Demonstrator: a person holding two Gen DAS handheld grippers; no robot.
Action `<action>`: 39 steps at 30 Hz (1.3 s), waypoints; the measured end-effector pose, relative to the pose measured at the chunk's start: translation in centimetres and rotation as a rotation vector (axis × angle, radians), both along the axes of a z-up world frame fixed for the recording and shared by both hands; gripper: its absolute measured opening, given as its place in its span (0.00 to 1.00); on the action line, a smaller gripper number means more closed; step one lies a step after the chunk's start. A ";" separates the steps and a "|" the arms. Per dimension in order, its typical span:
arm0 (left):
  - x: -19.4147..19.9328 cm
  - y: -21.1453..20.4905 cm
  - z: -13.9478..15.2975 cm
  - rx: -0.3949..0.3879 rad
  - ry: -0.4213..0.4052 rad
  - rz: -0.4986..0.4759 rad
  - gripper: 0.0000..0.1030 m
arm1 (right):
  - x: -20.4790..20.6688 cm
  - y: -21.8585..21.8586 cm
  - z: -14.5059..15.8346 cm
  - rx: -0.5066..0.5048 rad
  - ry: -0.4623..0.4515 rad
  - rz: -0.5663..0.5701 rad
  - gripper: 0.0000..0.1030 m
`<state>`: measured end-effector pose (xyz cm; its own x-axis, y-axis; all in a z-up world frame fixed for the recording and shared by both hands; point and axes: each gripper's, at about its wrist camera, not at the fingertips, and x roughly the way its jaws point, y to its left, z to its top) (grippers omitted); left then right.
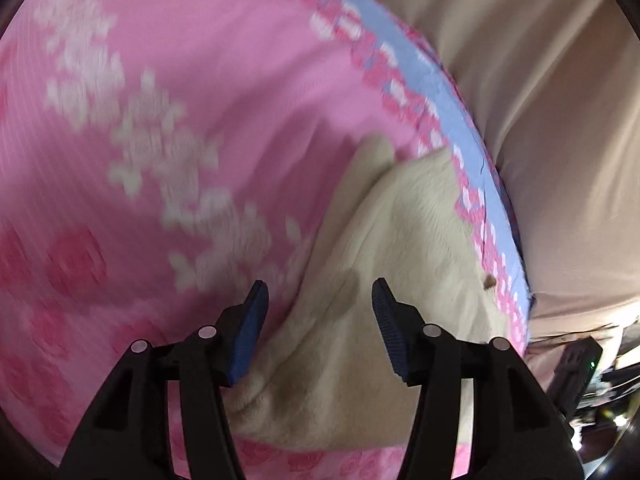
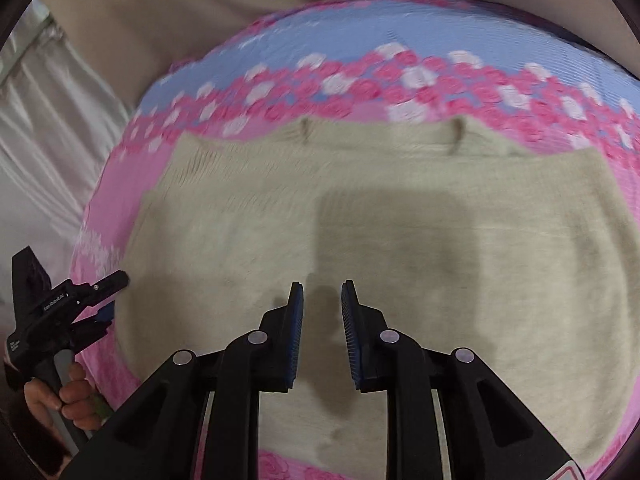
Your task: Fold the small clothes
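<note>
One cream garment (image 2: 400, 240) lies flat on the pink sheet (image 1: 160, 120), its far edge near the blue border (image 2: 360, 36). Two grippers: left gripper (image 1: 320, 292) jaws apart at its edge; right gripper (image 2: 322, 292) jaws slightly apart, seemingly just above it.

Each claw is matte black plastic: the left claw (image 1: 320, 296) and right claw (image 2: 322, 292) carry ribbed blue pads (image 1: 248, 336) and round silver rivets (image 2: 257, 337). Bare-skinned fingers (image 2: 76, 394) wrap a grey handle (image 2: 60, 376) bearing small white lettering.

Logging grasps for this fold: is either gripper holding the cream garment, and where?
Neither. The left gripper and right gripper are open above the cream garment, gripping nothing.
</note>
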<state>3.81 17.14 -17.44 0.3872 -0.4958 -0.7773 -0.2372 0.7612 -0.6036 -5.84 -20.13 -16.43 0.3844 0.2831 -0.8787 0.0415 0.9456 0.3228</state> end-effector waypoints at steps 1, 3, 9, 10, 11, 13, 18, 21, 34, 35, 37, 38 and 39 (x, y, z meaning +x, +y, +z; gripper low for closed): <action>-0.1 -0.3 -0.6 -0.017 0.009 -0.002 0.51 | 0.4 0.6 -0.3 -0.018 0.016 0.014 0.19; -0.3 -0.4 -0.7 -0.005 -0.023 -0.007 0.50 | 1.3 1.4 -1.9 -0.059 0.072 0.034 0.20; -0.1 0.2 -1.3 -0.214 -0.010 -0.032 0.18 | 2.0 1.8 -1.6 -0.091 0.077 0.044 0.21; -0.1 0.2 -1.3 -0.218 -0.009 -0.032 0.18 | 2.0 1.7 -1.5 -0.086 0.076 0.032 0.21; -0.2 0.2 -1.5 -0.221 -0.002 -0.034 0.16 | 2.2 1.7 -1.7 -0.086 0.082 0.029 0.21; -0.3 0.4 -1.8 -0.253 0.012 -0.014 0.14 | 2.5 2.0 -2.1 -0.104 0.088 0.044 0.21; -0.8 -0.3 0.2 -0.327 -0.051 -0.040 0.11 | 3.0 2.5 -2.3 -0.143 0.081 0.076 0.22; -0.9 -2.3 3.0 -0.371 -0.099 -0.108 0.11 | 3.0 2.5 -2.5 -0.130 0.072 0.075 0.23; -3.4 -21.2 11.0 -0.351 -0.184 -0.558 0.11 | -4.5 -10.9 1.6 0.078 -0.049 -0.183 0.25; -3.4 -22.6 11.0 -0.348 -0.178 -0.576 0.11 | -6.1 -13.1 1.7 0.062 -0.053 -0.229 0.25; -3.9 -26.2 10.2 -0.329 -0.149 -0.634 0.11 | -8.6 -16.4 1.4 0.065 -0.052 -0.302 0.28; -4.2 -27.7 9.5 -0.311 -0.130 -0.651 0.12 | -10.0 -18.1 1.1 0.074 -0.047 -0.344 0.28; -4.5 -29.6 8.3 -0.283 -0.099 -0.671 0.12 | -11.2 -19.5 0.7 0.081 -0.040 -0.380 0.28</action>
